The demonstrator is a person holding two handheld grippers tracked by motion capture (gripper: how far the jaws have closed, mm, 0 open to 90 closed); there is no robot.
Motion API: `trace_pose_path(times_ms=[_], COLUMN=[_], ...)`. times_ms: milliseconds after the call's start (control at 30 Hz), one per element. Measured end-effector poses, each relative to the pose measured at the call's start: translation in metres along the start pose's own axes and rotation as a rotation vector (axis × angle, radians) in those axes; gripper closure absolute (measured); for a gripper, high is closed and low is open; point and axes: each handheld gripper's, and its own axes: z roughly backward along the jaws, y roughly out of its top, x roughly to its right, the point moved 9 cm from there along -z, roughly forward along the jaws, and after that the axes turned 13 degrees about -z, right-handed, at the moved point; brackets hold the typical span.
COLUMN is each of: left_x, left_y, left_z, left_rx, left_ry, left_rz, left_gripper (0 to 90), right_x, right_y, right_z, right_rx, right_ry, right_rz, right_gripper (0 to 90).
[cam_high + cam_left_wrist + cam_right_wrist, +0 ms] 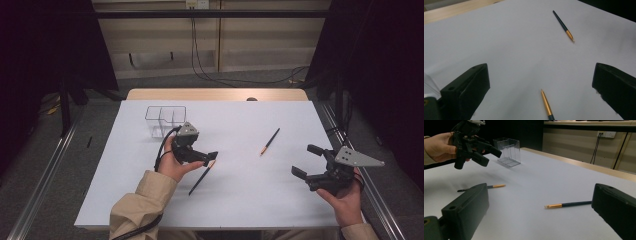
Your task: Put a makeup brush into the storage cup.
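Two dark pens with gold tips lie on the white table point(235, 200). One pen point(201, 178) point(547, 106) point(491, 186) lies just below my left gripper point(209, 159) point(541, 70). That gripper is open, empty, and held a little above the table point(489, 157). The other pen point(270, 141) point(563, 25) point(569, 204) lies right of centre, in front of my right gripper point(306, 161) point(540, 188). The right gripper is also open, wide, with nothing between its jaws.
A clear plastic box with compartments point(165, 120) point(508, 151) stands at the back left of the table, just behind the left hand. A wooden strip point(215, 94) runs along the far edge. Cables point(200, 65) hang down the wall beyond.
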Motion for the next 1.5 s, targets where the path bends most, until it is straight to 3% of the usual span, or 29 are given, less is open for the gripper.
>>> trace_pose_path(times_ms=[133,267,433,700,1133,1500], left_x=[0.001,0.003,0.004,0.003,0.006,0.009], left_y=[-0.002,-0.005,-0.008,-0.014,-0.029,-0.032], left_z=[-0.003,-0.006,-0.009,-0.012,-0.016,-0.018], left_rx=[-0.044,-0.121,-0.183,-0.287,-0.467,-0.542], left_ry=[-0.006,-0.019,-0.027,-0.020,-0.046,-0.064], left_rz=[-0.008,0.016,0.021,0.018,0.021,0.004], left_gripper=[1.5,1.9,2.2,4.7,7.4,24.8], right_x=[0.000,0.000,0.000,0.000,0.000,0.001], right_y=[0.000,-0.001,-0.001,-0.001,-0.001,-0.001], right_z=[0.000,0.000,-0.001,-0.001,-0.001,-0.001], right_rx=[-0.001,-0.001,-0.004,-0.008,-0.008,-0.009], right_ry=[0.002,0.003,0.005,0.005,0.007,0.004], right_rz=[-0.004,-0.004,-0.004,-0.006,-0.004,-0.001], right_gripper=[0.6,0.6,0.6,0.6,0.7,0.7])
